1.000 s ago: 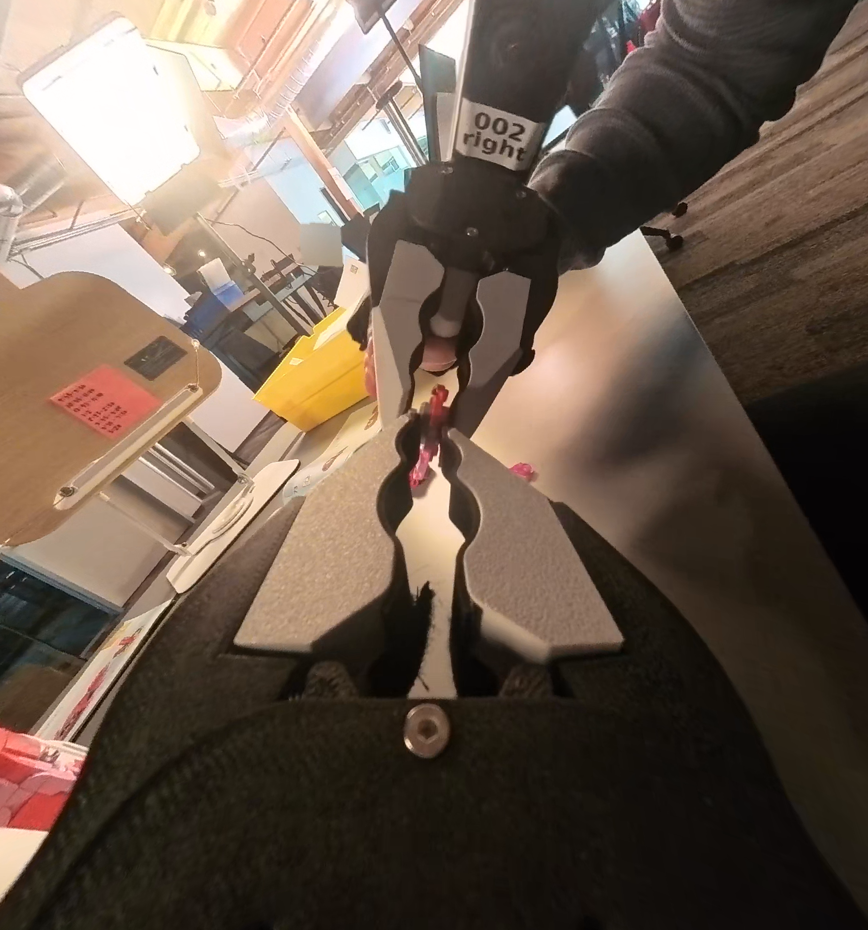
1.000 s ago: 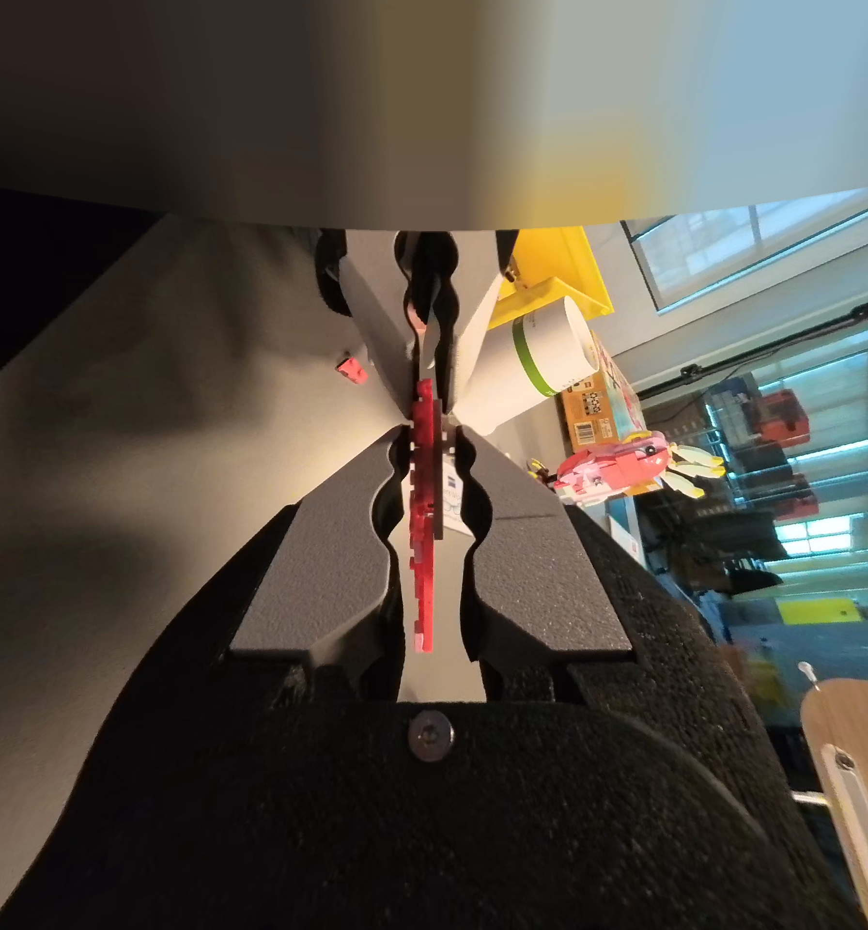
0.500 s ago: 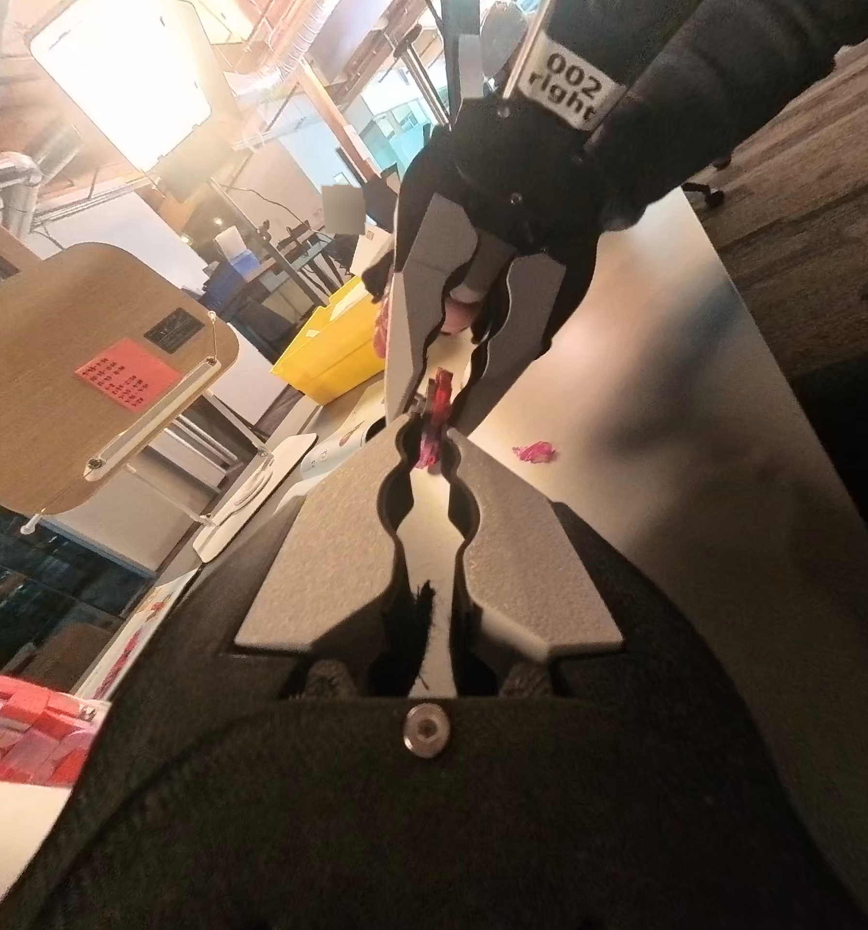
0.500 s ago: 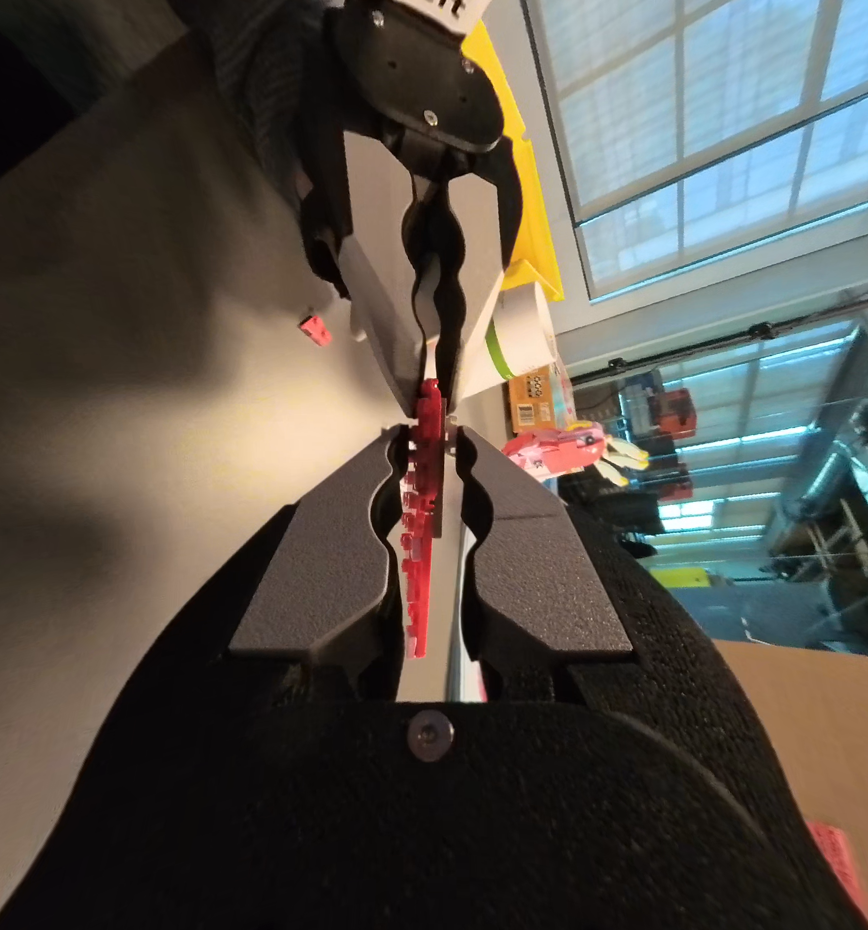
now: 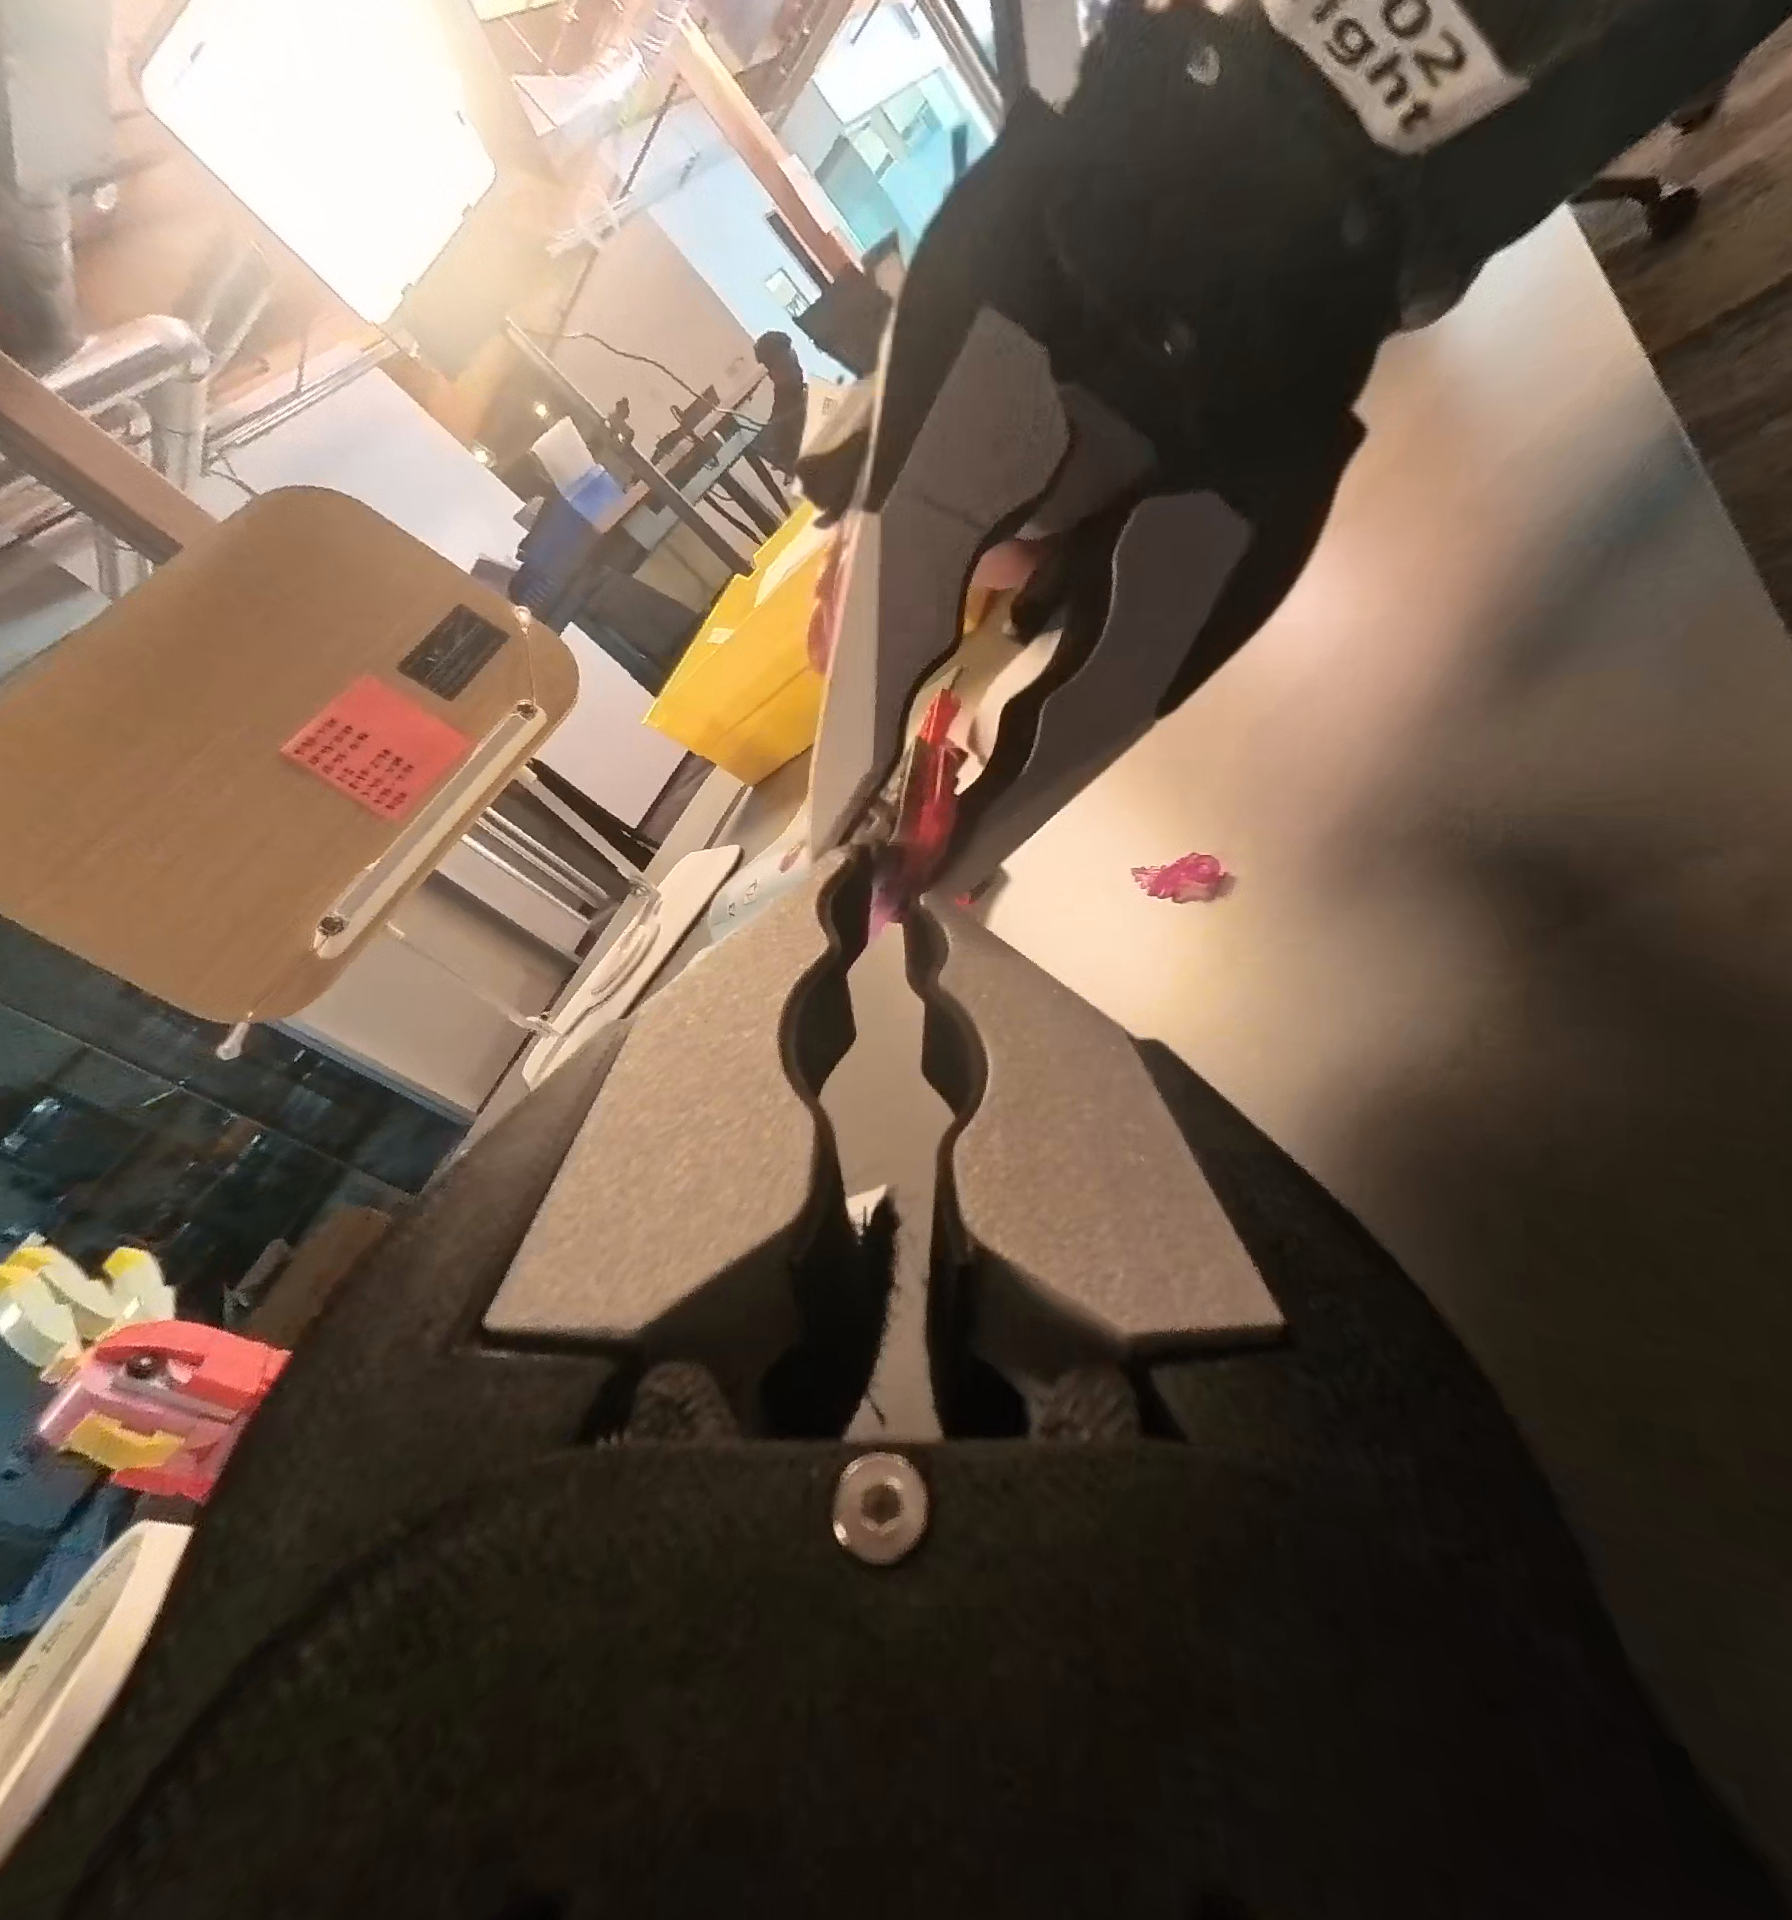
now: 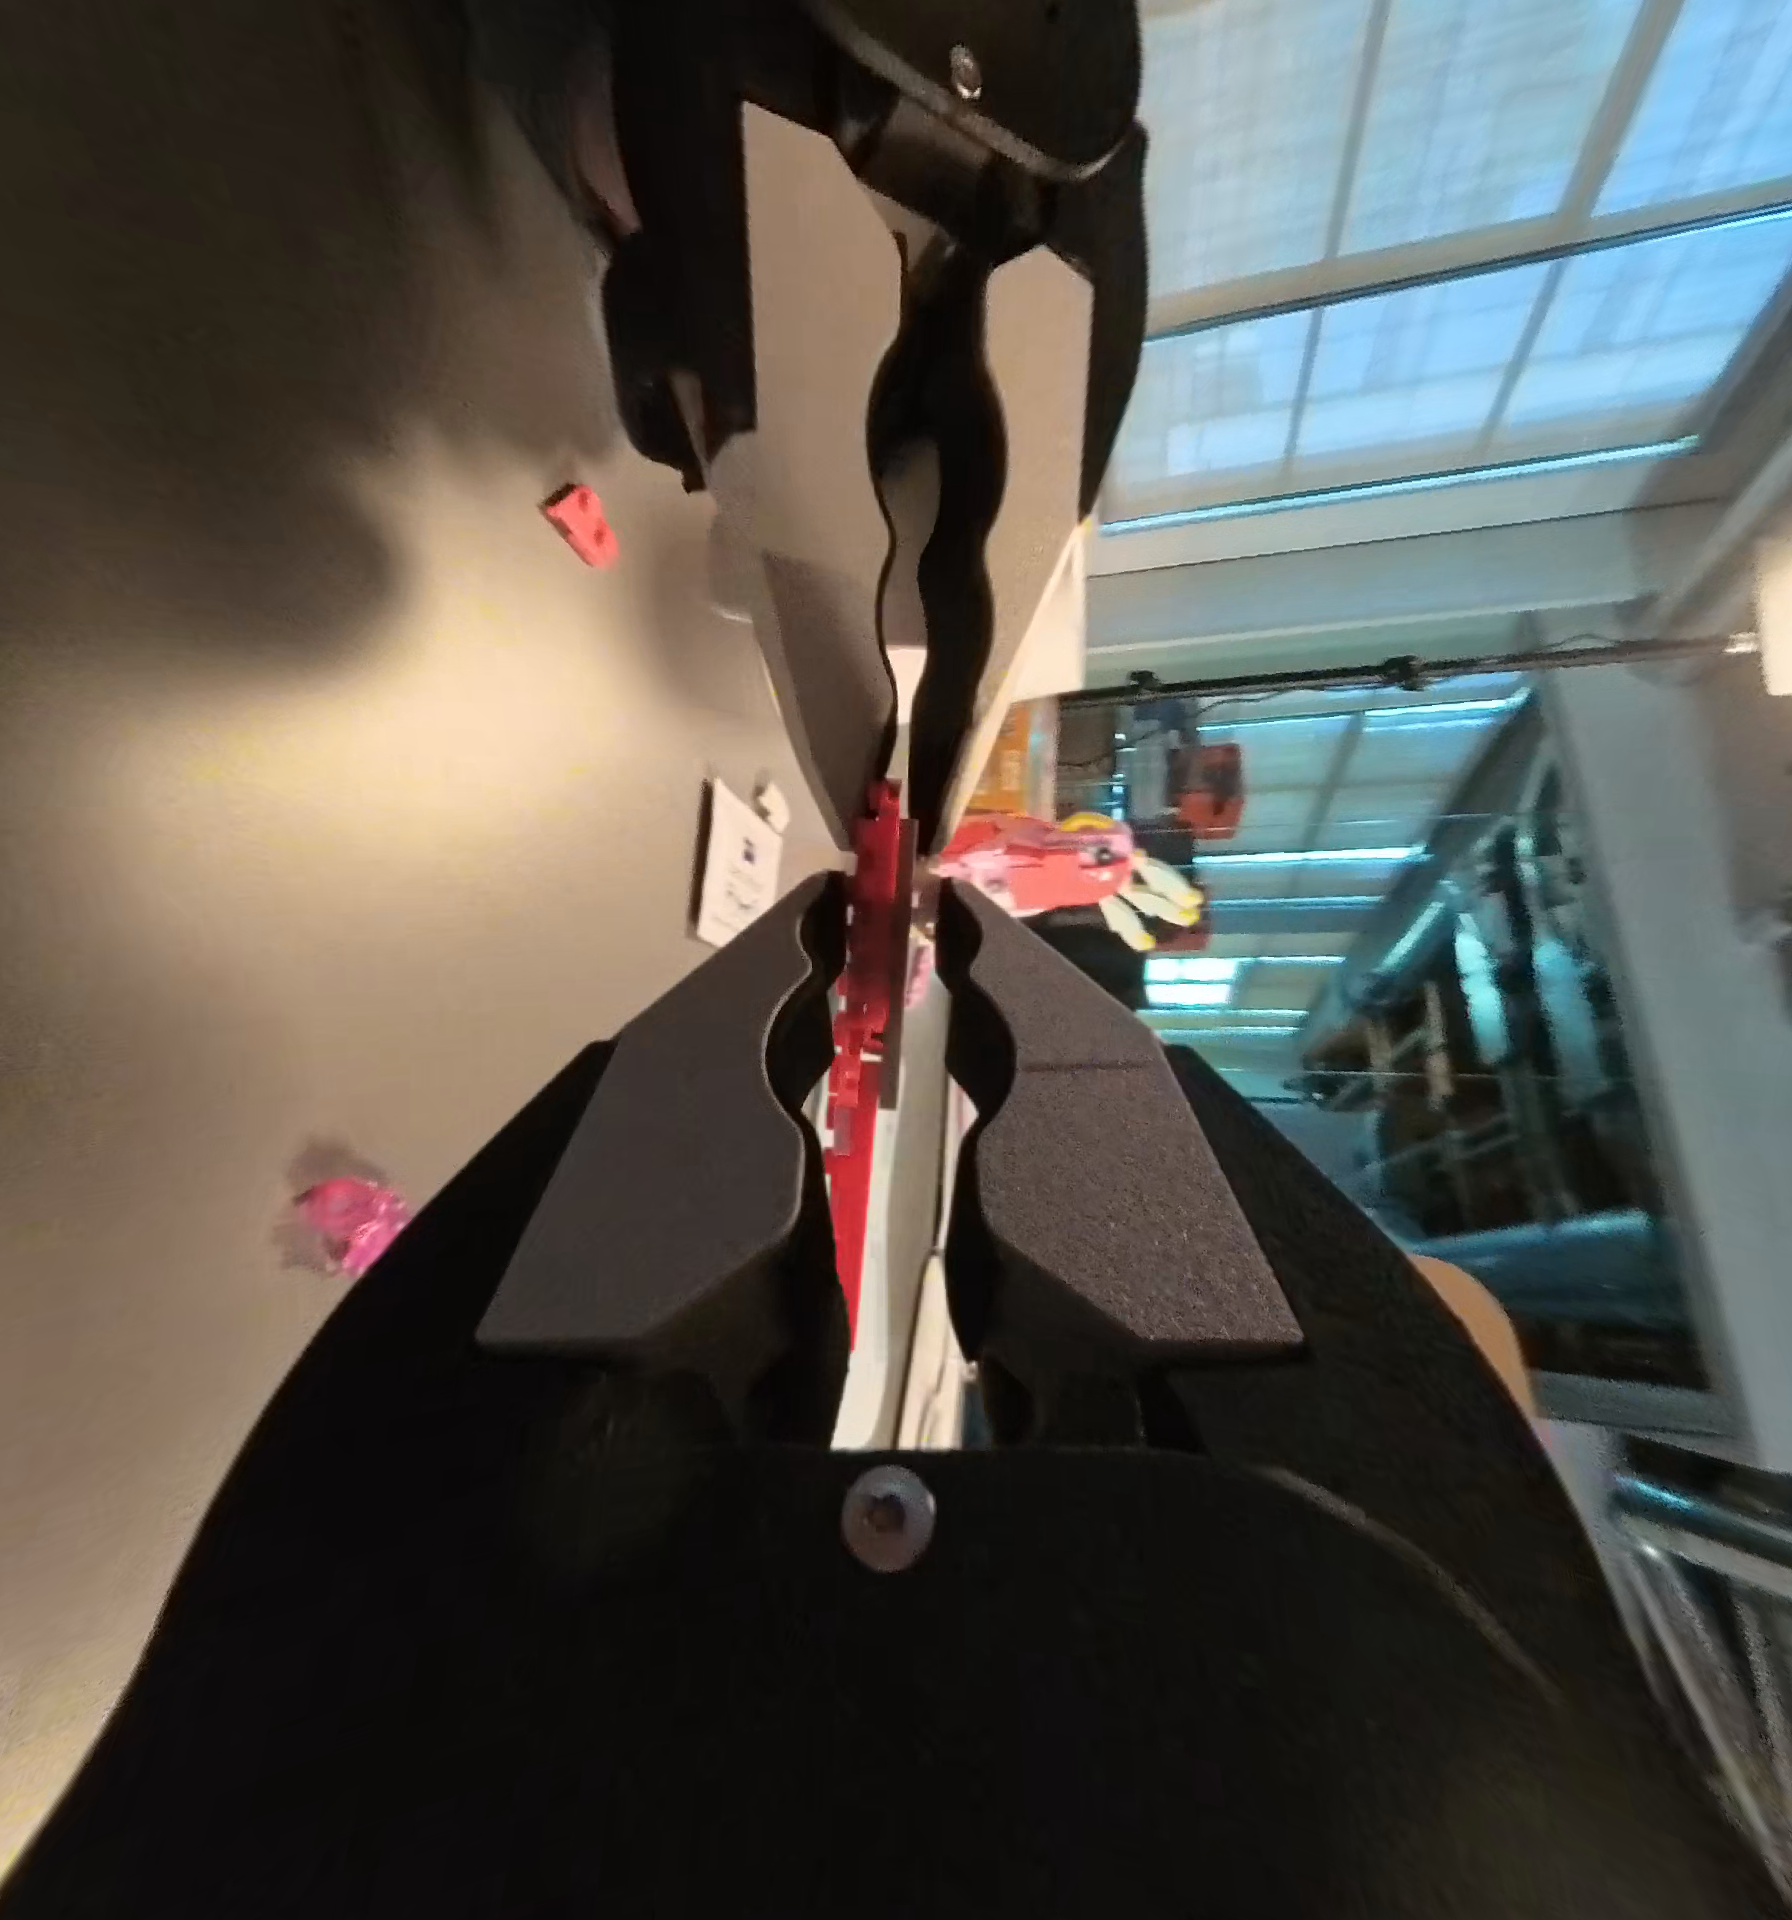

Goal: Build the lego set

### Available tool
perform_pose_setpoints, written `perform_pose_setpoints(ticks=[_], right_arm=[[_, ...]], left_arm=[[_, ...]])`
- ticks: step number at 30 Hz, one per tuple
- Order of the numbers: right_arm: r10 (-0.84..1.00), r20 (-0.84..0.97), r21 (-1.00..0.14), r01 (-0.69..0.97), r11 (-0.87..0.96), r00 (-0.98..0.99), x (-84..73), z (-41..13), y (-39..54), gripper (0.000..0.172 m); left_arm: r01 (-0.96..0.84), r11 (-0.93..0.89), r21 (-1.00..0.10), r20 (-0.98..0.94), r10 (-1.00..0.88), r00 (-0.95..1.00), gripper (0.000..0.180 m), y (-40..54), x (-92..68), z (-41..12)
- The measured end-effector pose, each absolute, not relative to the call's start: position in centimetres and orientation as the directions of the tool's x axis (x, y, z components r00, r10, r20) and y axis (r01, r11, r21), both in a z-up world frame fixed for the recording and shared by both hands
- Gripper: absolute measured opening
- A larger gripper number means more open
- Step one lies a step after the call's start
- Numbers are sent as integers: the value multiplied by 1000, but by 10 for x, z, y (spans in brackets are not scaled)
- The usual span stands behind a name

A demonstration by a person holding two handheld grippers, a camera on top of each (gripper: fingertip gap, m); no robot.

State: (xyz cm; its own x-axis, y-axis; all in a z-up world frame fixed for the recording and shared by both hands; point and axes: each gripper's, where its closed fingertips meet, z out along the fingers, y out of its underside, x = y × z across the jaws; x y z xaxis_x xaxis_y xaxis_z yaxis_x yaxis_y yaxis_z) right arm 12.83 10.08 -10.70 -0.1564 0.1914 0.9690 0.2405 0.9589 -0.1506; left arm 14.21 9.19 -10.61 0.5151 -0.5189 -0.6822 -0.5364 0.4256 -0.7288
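Red brick plate (image 6: 876, 935) between both grippers' tips — right gripper (image 6: 884, 896) and left gripper (image 5: 887, 902) each clamped on it

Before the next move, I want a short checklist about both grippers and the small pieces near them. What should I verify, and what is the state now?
1. Right gripper grips the red stepped brick assembly: ok, held between its fingers.
2. Left gripper grips the assembly's far tip: ok, shut on it at the fingertips.
3. Both grippers meet tip to tip on the same piece: ok.
4. How firmly the left pads press: cannot tell, blurred.
5. Loose pink piece lies apart on the grey table: ok.
6. Small red brick lies apart on the table: ok.
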Motion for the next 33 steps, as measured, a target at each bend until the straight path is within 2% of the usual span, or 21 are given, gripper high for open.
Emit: perform_pose_setpoints(ticks=[12, 14, 20, 26, 33], right_arm=[[171, 972, -124, 265, 956, -160, 127, -112, 105, 16], [208, 962, -157, 269, 950, -174, 127, -114, 106, 16], [427, 872, -358, 281, 890, -241, 130, -119, 105, 14], [349, 904, -277, 282, 918, -247, 129, -123, 105, 14], [304, 924, -234, 284, 930, -233, 129, -125, 105, 14]], left_arm=[[-590, 394, -705, -703, -499, 507, 5, 98, 140, -113], [-602, 390, -697, -710, -497, 500, 5, 98, 141, -115], [-624, 391, -677, -727, -489, 482, 5, 99, 141, -118], [-634, 387, -669, -731, -495, 469, 5, 99, 142, -122], [-640, 386, -664, -734, -502, 458, 5, 98, 143, -124]])
